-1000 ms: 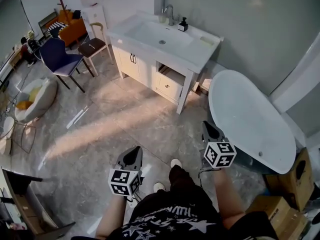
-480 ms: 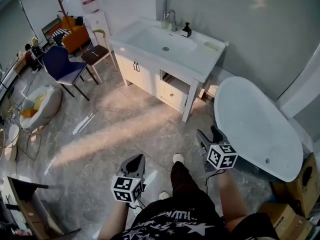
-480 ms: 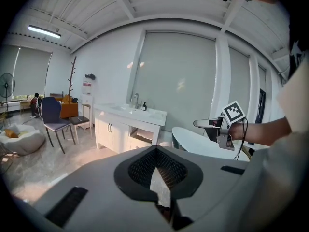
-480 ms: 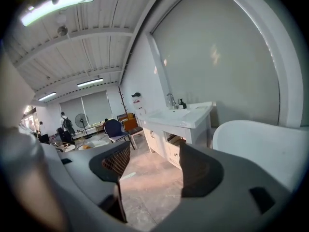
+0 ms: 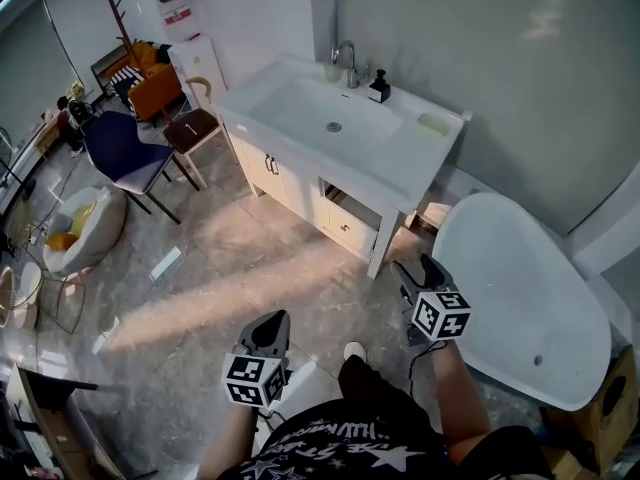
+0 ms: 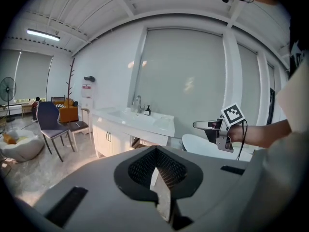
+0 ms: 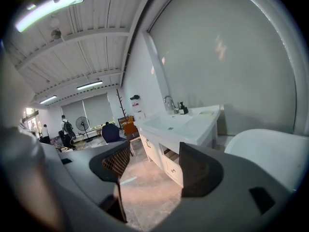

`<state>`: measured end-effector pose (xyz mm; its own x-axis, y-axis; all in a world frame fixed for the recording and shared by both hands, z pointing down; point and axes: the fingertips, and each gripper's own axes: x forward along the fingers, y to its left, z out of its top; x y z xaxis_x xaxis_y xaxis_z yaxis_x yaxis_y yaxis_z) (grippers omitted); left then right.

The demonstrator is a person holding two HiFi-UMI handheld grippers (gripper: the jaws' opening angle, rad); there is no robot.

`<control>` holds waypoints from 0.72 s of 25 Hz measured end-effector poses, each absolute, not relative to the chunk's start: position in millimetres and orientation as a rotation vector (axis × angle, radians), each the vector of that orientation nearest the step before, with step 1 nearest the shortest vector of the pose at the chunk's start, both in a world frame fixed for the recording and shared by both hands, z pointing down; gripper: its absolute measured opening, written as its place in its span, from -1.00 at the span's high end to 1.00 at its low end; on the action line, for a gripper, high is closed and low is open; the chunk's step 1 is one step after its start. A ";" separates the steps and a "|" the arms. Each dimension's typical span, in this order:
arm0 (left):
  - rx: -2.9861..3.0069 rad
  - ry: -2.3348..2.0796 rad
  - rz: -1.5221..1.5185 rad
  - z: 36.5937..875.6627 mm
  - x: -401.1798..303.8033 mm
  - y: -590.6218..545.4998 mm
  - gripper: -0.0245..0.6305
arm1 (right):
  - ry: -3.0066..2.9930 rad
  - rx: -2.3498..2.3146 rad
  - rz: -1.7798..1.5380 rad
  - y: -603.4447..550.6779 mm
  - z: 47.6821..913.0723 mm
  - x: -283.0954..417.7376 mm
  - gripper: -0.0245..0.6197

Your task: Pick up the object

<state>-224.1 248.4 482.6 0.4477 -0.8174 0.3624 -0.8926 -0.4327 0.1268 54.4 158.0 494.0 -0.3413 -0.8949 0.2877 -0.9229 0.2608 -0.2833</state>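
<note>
The left gripper (image 5: 268, 320) is held pressed together on nothing while the right gripper (image 5: 417, 268) is spread wide and empty, seemingly readied for the object, judged perhaps the soap bottle (image 5: 379, 88) set by the tap (image 5: 346, 58) on the washstand (image 5: 415, 156), well apart from both.

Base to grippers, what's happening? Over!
Left gripper shut, empty. Right gripper open, empty. Nothing picked up; target unclear. Sink ahead, tub at right, no obstacle seen.

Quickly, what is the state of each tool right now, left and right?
Left tool: closed, holding nothing.
Right tool: open, with nothing between its jaws.
</note>
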 end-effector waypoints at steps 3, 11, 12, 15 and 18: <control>2.398 -1.485 0.350 478.1 -207.7 210.7 0.88 | -2.457 1.745 0.624 115.3 489.7 70.1 -0.03; 2.377 -1.519 0.352 481.8 -163.0 123.3 0.88 | -2.482 1.706 0.670 29.9 499.5 112.7 -0.03; 2.375 -1.523 0.347 481.5 -157.3 113.8 0.88 | -2.485 1.698 0.676 22.6 502.0 116.7 -0.03; 2.377 -1.519 0.334 474.5 -139.5 93.7 0.88 | -2.481 1.705 0.696 7.7 503.1 130.7 -0.03; 2.386 -1.491 0.362 472.0 -125.8 78.1 0.88 | -2.479 1.728 0.712 -4.9 500.1 143.6 -0.03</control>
<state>-125.8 78.1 472.0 0.4282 -0.8255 0.3676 -0.9022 -0.4140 0.1213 143.6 -4.9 500.1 -0.3797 -0.8802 0.2847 -0.8972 0.2754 -0.3452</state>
